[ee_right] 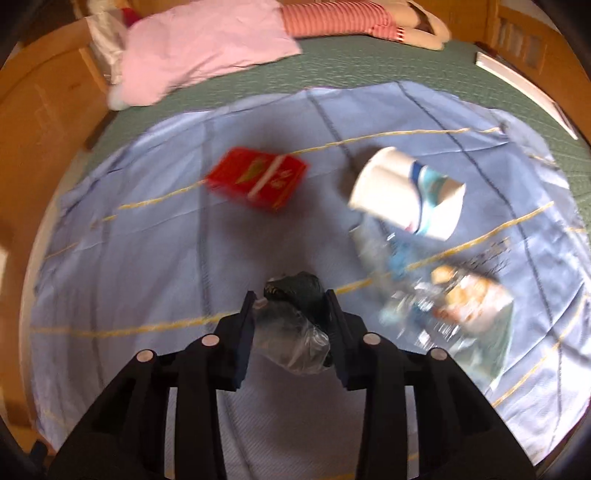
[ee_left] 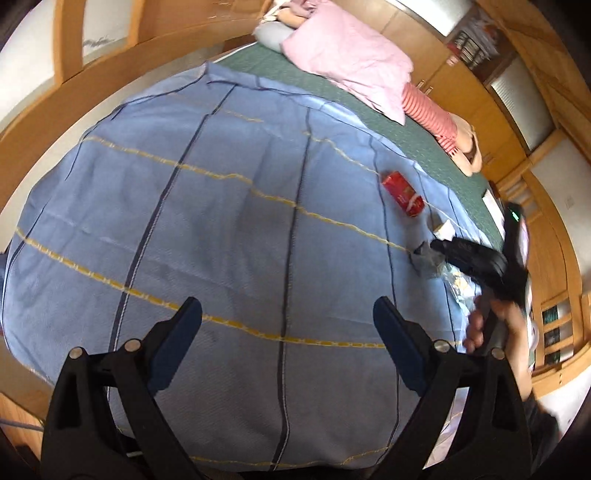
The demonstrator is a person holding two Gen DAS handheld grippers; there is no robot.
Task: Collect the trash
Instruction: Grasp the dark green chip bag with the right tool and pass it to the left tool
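Several pieces of trash lie on a blue sheet (ee_right: 147, 258) spread over a bed. A red box (ee_right: 258, 177) lies at the centre left, a crushed paper cup (ee_right: 406, 192) to its right, with a clear plastic bag (ee_right: 373, 243) and a shiny snack packet (ee_right: 469, 299) below the cup. My right gripper (ee_right: 290, 302) is shut on a crumpled dark and clear wrapper (ee_right: 295, 332), which touches both fingers. My left gripper (ee_left: 287, 306) hangs open over bare sheet with nothing between its fingers. The left wrist view shows the red box (ee_left: 402, 192) and the right gripper (ee_left: 436, 245) far right, in a hand (ee_left: 491, 321).
A pink pillow (ee_right: 199, 48) and a doll in red stripes (ee_right: 332, 18) lie on the green mattress (ee_right: 369, 70) beyond the sheet. A white flat thing (ee_right: 524, 85) lies at the far right edge. Wooden bed frame (ee_right: 44, 122) and cabinets (ee_left: 517, 92) surround the bed.
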